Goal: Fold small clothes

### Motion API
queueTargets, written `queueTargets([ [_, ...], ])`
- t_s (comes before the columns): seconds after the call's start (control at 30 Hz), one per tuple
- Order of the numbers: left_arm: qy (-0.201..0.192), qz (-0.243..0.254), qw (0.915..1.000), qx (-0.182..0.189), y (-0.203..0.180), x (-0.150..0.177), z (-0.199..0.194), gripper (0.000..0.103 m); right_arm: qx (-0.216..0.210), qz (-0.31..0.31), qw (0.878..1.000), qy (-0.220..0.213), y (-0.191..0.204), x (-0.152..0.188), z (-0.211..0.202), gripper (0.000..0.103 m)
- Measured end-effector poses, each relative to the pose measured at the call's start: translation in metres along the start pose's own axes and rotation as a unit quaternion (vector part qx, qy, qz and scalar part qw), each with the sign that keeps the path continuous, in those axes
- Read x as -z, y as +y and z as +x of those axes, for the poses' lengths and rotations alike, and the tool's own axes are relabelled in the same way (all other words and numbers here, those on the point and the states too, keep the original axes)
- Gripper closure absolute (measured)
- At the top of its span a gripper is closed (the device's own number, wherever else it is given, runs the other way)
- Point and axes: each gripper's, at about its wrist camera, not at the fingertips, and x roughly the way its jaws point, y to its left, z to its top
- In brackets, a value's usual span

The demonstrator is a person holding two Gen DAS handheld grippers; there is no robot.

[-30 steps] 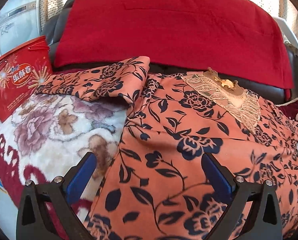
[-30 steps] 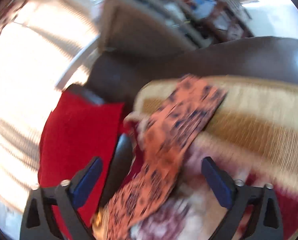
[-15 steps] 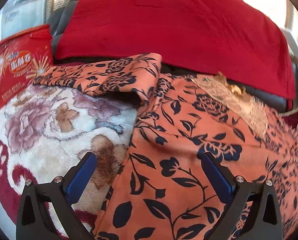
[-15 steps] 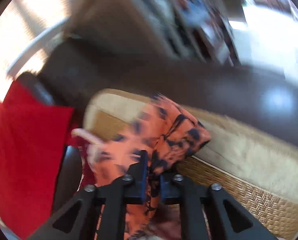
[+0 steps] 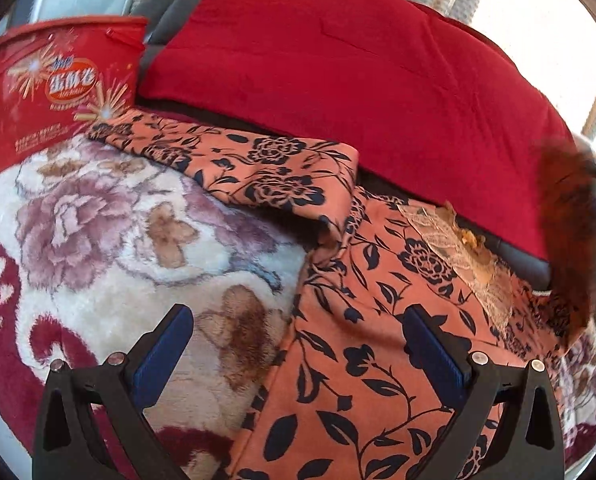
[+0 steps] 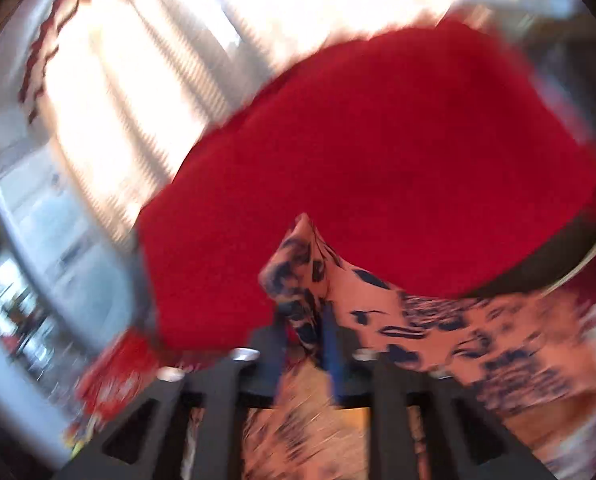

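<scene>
Presently: red cushion [image 5: 357, 80] fills upper frame, backing sofa. Orange floral garment [image 5: 377, 340] spread flat lower right on floral blanket [image 5: 118, 240], one sleeve already folded inward. Right claw [image 6: 303, 344] nearly closed, pinching garment edge, likely carrying fold across. Left claw [image 5: 298, 352] wide open, empty, hovering above.

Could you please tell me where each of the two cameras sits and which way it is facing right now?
Left wrist: on the left hand-held gripper, angled down at the orange floral garment on a flowery blanket; its open fingers show.
Right wrist: on the right hand-held gripper, blurred, facing the red cloth and window; its fingers pinch a fold of the garment.
Shared: garment and red cloth.
</scene>
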Motion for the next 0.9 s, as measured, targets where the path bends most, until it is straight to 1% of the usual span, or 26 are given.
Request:
queueTargets([
  [0.03,0.001,-0.006,1.0,0.001,0.003,-0.001,0.0,0.0,-0.011,0.003,0.999,0.032,0.002,0.024,0.025,0.006],
  [0.1,0.001,-0.016,0.9999,0.004,0.01,-0.002,-0.002,0.0,-0.003,0.016,0.996,0.082,-0.007,0.055,0.055,0.007],
  [0.13,0.0,-0.02,0.9998,0.007,0.012,-0.003,-0.004,0.0,0.001,0.025,0.995,0.093,-0.014,0.072,0.058,0.007],
  [0.17,-0.002,-0.023,0.9997,0.009,0.014,-0.003,-0.005,0.0,0.004,0.029,0.995,0.092,-0.019,0.087,0.052,0.007],
  [0.2,-0.004,-0.025,0.9996,0.014,0.015,-0.003,-0.007,0.0,0.008,0.033,0.995,0.089,-0.026,0.095,0.044,0.007],
  [0.27,-0.006,-0.022,0.9994,0.024,0.012,-0.003,-0.009,0.0,0.029,0.025,0.996,0.077,-0.039,0.11,0.019,0.006],
  [0.33,-0.002,-0.011,0.999,0.042,0.004,-0.002,-0.009,0.0,0.044,0.001,0.997,0.066,-0.047,0.123,-0.012,0.006],
  [0.37,0.002,-0.004,0.9984,0.056,-0.001,-0.001,-0.009,0.0,0.047,-0.007,0.997,0.059,-0.053,0.12,-0.025,0.006],
  [0.4,0.007,0.002,0.9977,0.068,-0.007,0.0,-0.009,0.0,0.05,-0.016,0.997,0.053,-0.057,0.124,-0.035,0.006],
  [0.47,0.03,0.011,0.9936,0.109,-0.024,0.0,-0.01,0.0,0.059,-0.041,0.997,0.038,-0.066,0.129,-0.05,0.006],
  [0.5,0.038,0.011,0.9915,0.124,-0.031,0.0,-0.011,0.0,0.072,-0.058,0.995,0.028,-0.071,0.134,-0.055,0.006],
  [0.57,0.061,0.01,0.9854,0.159,-0.056,-0.009,-0.01,0.0,0.09,-0.077,0.993,0.02,-0.08,0.145,-0.057,0.006],
  [0.63,0.083,0.005,0.9786,0.188,-0.08,-0.02,-0.002,0.0,0.091,-0.071,0.993,0.021,-0.095,0.157,-0.057,0.006],
  [0.67,0.101,-0.007,0.9735,0.205,-0.095,-0.032,0.01,0.0,0.082,-0.058,0.995,0.022,-0.1,0.159,-0.057,0.007],
  [0.73,0.118,-0.026,0.9709,0.207,-0.113,-0.045,0.031,0.0,0.064,-0.037,0.997,0.011,-0.109,0.16,-0.058,0.007],
  [0.8,0.149,-0.057,0.9667,0.2,-0.128,-0.056,0.068,0.0,0.048,-0.022,0.999,0.012,-0.117,0.159,-0.058,0.007],
  [0.87,0.185,-0.094,0.9613,0.182,-0.135,-0.057,0.104,0.005,0.036,-0.008,0.999,0.01,-0.124,0.159,-0.059,0.007],
  [0.9,0.194,-0.102,0.9602,0.174,-0.135,-0.056,0.113,0.007,0.033,-0.008,0.999,0.008,-0.125,0.16,-0.057,0.006],
])
